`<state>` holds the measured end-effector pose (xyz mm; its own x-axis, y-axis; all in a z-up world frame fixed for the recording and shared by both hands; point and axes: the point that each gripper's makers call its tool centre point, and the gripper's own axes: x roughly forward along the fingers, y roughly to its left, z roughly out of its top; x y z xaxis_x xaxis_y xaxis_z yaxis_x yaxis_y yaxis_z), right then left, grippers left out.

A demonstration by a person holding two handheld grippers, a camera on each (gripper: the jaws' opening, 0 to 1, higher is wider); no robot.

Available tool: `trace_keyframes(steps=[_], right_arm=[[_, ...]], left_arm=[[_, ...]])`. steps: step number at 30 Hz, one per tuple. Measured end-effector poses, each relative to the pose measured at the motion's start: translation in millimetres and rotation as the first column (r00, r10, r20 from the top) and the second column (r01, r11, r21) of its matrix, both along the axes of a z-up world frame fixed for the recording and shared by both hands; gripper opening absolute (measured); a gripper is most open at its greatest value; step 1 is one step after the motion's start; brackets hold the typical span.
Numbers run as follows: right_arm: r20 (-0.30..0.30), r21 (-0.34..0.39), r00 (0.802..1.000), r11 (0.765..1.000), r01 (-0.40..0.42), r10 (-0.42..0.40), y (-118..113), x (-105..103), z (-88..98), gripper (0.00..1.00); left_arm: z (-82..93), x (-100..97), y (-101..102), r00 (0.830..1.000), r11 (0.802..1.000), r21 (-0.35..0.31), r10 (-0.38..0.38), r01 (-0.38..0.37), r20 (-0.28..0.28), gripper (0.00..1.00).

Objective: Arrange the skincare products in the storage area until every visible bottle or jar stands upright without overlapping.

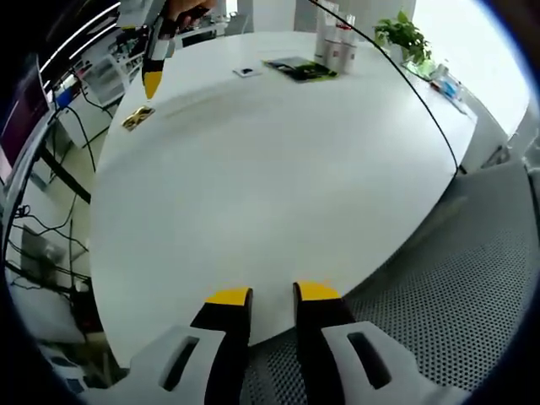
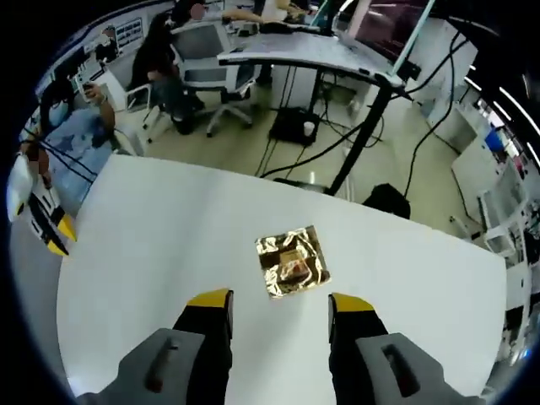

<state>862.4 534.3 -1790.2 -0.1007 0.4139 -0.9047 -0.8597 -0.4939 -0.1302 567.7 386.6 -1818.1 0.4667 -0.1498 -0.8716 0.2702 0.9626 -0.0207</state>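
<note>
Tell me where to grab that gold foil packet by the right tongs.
Take the gold foil packet by its crinkled near edge, coming straight forward and down with the right tongs. It lies flat on the white table, so only a lifted edge probably offers purchase.

white bottles upright, clustered, table's far edge
</note>
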Motion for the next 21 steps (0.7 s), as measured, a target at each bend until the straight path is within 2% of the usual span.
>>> trace_keyframes(steps=[2,5,6,7,11,13,15,17,18,21], right_arm=[[0.014,-0.017,0.999,0.999,-0.05,0.05,4.1,-4.6,-6.0,0.45],[-0.007,-0.023,0.998,0.998,-0.063,0.063,13.5,-6.5,-11.9,0.5],[0.0,-0.027,0.996,0.996,-0.087,0.087,15.0,-6.7,-12.6,0.52],[0.027,-0.022,0.989,0.989,-0.145,0.146,19.7,-5.7,-11.7,0.53],[0.038,-0.031,0.985,0.985,-0.168,0.169,30.2,0.0,-8.5,0.49],[-0.011,-0.038,0.981,0.98,-0.193,0.193,34.0,-2.5,-9.7,0.48],[-0.015,-0.057,0.979,0.978,-0.202,0.202,35.0,-0.8,-12.8,0.48],[-0.011,-0.111,0.967,0.961,-0.254,0.254,29.8,0.8,-17.9,0.48],[0.002,-0.112,0.962,0.956,-0.272,0.274,30.9,2.7,-19.1,0.49],[-0.01,-0.133,0.967,0.958,-0.253,0.253,30.8,4.2,-22.8,0.45]], left_arm=[[-0.1,0.1,0.1,1.0,1.0,-0.003,0.002,-0.002,0.001,0.17],[-0.1,0.4,-0.7,1.0,1.0,-0.006,0.0,0.0,0.004,0.17],[0.0,0.5,-0.9,1.0,1.0,-0.007,-0.001,0.001,0.005,0.17],[0.1,0.7,-1.3,1.0,1.0,-0.011,-0.002,0.002,0.006,0.18],[0.3,1.1,-2.0,1.0,1.0,-0.015,-0.003,0.003,0.009,0.18],[0.2,1.3,-1.7,1.0,1.0,-0.015,-0.002,0.002,0.01,0.17],[0.2,1.5,-1.4,1.0,1.0,-0.015,-0.004,0.004,0.011,0.17],[0.2,1.7,-1.3,1.0,1.0,-0.017,-0.003,0.003,0.012,0.17],[0.1,1.7,-1.2,1.0,1.0,-0.017,-0.003,0.003,0.013,0.17],[-0.2,2.0,-0.7,1.0,1.0,-0.016,-0.003,0.003,0.014,0.16]])
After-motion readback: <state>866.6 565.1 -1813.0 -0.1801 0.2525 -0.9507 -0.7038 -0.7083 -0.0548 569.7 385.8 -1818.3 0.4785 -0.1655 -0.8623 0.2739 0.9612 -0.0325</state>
